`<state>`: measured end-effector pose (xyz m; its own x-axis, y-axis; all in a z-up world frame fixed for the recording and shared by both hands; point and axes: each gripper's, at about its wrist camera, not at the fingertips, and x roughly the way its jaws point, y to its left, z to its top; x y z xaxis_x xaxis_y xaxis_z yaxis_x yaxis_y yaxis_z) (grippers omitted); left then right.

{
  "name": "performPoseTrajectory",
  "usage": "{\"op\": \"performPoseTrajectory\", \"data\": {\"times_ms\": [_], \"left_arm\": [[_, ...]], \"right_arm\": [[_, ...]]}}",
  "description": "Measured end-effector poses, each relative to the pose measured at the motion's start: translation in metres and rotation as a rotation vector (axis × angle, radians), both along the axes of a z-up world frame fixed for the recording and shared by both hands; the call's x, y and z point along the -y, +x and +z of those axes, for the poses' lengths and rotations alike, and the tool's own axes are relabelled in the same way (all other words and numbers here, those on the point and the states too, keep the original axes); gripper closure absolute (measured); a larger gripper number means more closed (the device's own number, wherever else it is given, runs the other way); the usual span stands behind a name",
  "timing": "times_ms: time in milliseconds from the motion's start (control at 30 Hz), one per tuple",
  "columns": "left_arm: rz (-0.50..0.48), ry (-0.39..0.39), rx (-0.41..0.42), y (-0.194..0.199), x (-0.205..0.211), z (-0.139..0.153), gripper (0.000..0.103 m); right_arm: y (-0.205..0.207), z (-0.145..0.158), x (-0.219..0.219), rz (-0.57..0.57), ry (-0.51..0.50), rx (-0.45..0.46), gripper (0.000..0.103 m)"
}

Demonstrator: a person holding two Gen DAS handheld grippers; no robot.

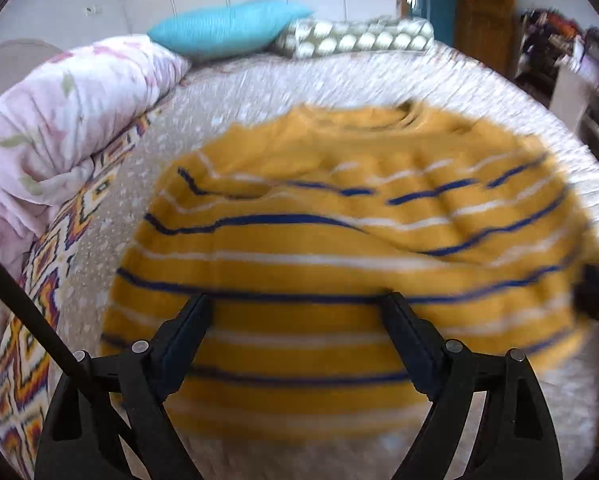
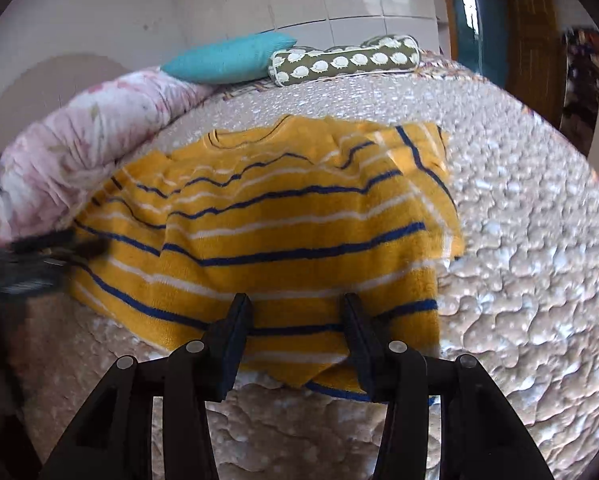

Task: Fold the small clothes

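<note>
Both of my grippers hang over the yellow striped sweater [image 2: 283,232], which lies spread on the bed's pebbled grey cover [image 2: 519,280], collar toward the pillows. My left gripper [image 1: 297,300] stands wide apart with nothing pinched between its pads. My right gripper [image 2: 295,304] is about half open above the near hem, and as far as I can see it grips no cloth either.

I judge the main risk to be a shallow pinch: the knit looks thick, soft and fuzzy, so a pad could catch only the top layer and drag the fold askew. One sleeve [image 2: 423,160] already lies doubled over the body on the right side of the right wrist view, and a careless tug could undo it. The near corner has curled up, and the cover's bumpy texture may snag the wool. The left view is blurred, so I can't aim finely there.
</note>
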<state>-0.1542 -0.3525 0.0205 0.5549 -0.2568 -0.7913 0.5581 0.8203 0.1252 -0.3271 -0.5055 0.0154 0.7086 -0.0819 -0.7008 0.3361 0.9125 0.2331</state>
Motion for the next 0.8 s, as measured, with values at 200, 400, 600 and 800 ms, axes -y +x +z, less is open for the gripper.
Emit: {"op": "performPoseTrajectory", "data": {"times_ms": [200,400,600,800], "left_arm": [[0.217,-0.037,-0.032,0.069,-0.064,0.011,0.01],[0.44,0.03,0.044,0.112,-0.103,0.033,0.018],[0.257,-0.279,-0.159,0.112,-0.091,0.043,0.017],[0.251,0.033,-0.104,0.138,-0.04,-0.002,0.016]], "right_arm": [[-0.002,-0.002,-0.003,0.006,-0.003,0.013,0.051],[-0.004,-0.004,0.002,0.011,0.024,0.028,0.05],[-0.005,-0.004,0.003,0.019,0.031,0.034,0.047],[-0.004,-0.003,0.002,0.019,0.027,0.032,0.047]]}}
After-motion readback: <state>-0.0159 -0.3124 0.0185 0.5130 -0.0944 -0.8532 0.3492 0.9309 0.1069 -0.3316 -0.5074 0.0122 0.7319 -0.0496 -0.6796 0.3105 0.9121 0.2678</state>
